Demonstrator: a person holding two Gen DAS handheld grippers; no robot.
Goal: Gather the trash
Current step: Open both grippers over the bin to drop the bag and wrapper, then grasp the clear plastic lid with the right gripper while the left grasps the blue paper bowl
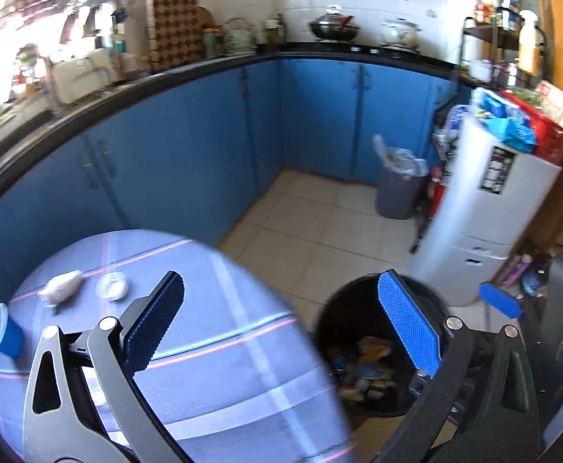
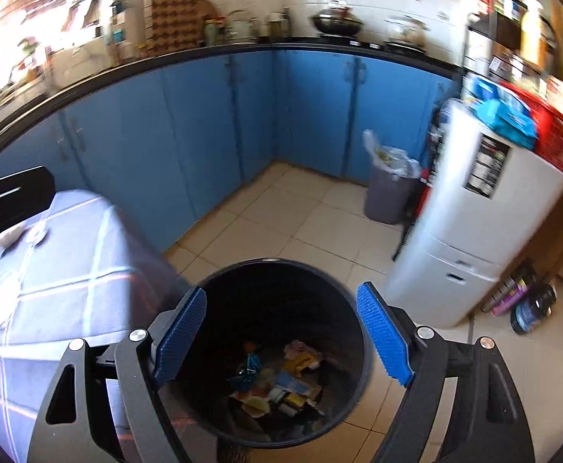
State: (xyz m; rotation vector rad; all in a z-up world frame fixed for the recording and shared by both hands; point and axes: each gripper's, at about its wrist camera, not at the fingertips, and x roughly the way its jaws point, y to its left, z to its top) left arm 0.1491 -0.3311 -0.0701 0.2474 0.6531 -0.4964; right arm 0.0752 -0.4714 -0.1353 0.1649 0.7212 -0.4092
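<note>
Both grippers hang empty, fingers spread wide: the left gripper (image 1: 281, 324) between table and bin, the right gripper (image 2: 281, 335) over the black bin (image 2: 219, 274). Crumpled paper (image 1: 59, 288), a small white dish (image 1: 112, 286) and a blue cup (image 1: 2, 331) lie on the cloth-covered table (image 1: 219, 386). A hasty reach could tip the cup; motion blur hides what the dish really is.

Pale lilac tablecloth with white and pink crossing stripes (image 1: 212, 347), blue plastic cup with white inside (image 1: 2, 330), black round bin (image 2: 281, 281), blue cabinet doors (image 1: 189, 142), cream floor tiles (image 1: 312, 227)
</note>
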